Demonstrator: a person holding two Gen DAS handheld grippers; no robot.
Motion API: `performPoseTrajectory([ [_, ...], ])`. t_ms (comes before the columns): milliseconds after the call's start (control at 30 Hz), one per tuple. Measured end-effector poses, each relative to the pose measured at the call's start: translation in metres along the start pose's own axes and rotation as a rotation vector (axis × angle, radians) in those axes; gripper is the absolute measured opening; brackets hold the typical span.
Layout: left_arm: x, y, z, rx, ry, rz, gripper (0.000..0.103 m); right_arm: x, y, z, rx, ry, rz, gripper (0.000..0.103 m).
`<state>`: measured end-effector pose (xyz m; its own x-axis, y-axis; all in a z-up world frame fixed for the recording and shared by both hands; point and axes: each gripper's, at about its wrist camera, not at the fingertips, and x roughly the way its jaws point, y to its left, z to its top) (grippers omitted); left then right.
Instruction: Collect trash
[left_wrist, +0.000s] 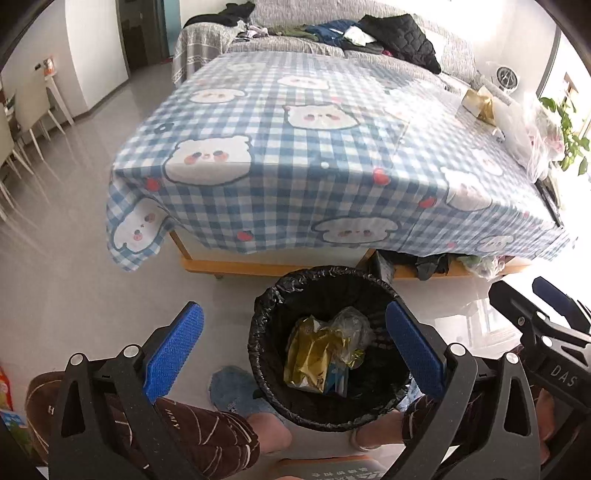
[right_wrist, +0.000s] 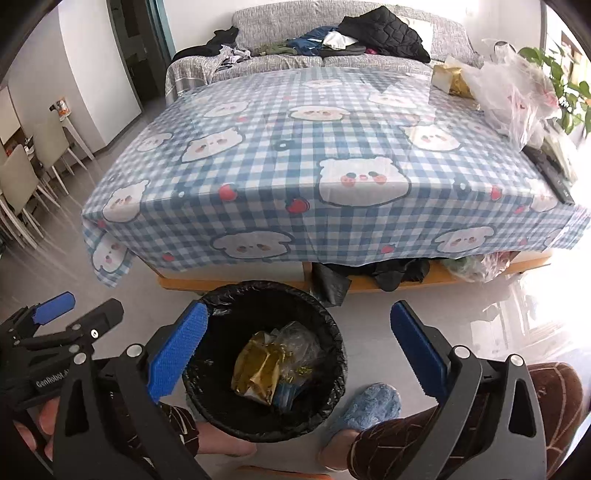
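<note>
Left wrist view has the left gripper (left_wrist: 291, 343) spread wide with nothing between the blue pads (left_wrist: 173, 347) — the trash bin (left_wrist: 266, 314) sits on the floor right below it, its rim running behind the right-hand pad. Inside the black liner sits the trash (left_wrist: 314, 354): a crumpled gold wrapper, some clear plastic and a bluish packet. The right gripper (left_wrist: 528, 295) pokes in at about 3 o'clock, beside the bin.

Right wrist view, same deal: right gripper (right_wrist: 295, 347) wide open and empty, bin (right_wrist: 332, 343) below, mostly toward the left pad, at around 7 o'clock from the middle of the frame. The left gripper (right_wrist: 79, 306) shows at 9 o'clock.

Floor is glossy pale tile. At 12 o'clock there's a low table under a blue checked cloth (right_wrist: 258, 166) with cartoon bears, a grey sofa (right_wrist: 332, 33) behind it piled with dark clothes, and plastic bags (right_wrist: 517, 92) plus a gold-and-white box at 2 o'clock. Chairs (right_wrist: 26, 177) at 9 o'clock.

Stuff under the table is shadowy — dark cloth and bags, hard to tell. The person's brown patterned trousers and a fuzzy blue slipper (right_wrist: 369, 406) are cut off at the bottom edge.
</note>
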<state>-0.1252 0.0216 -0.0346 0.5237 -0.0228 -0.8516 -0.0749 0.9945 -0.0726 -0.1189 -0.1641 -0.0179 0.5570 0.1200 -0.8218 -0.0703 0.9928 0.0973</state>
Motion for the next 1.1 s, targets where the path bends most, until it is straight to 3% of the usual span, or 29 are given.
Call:
performPoseTrajectory([
  [1100,-0.0040,0.0002,-0.0022,0.024,0.018,0.034,0.097,-0.0078,-0.0043,-0.0009,-0.017,-0.003,-0.032,0.095],
])
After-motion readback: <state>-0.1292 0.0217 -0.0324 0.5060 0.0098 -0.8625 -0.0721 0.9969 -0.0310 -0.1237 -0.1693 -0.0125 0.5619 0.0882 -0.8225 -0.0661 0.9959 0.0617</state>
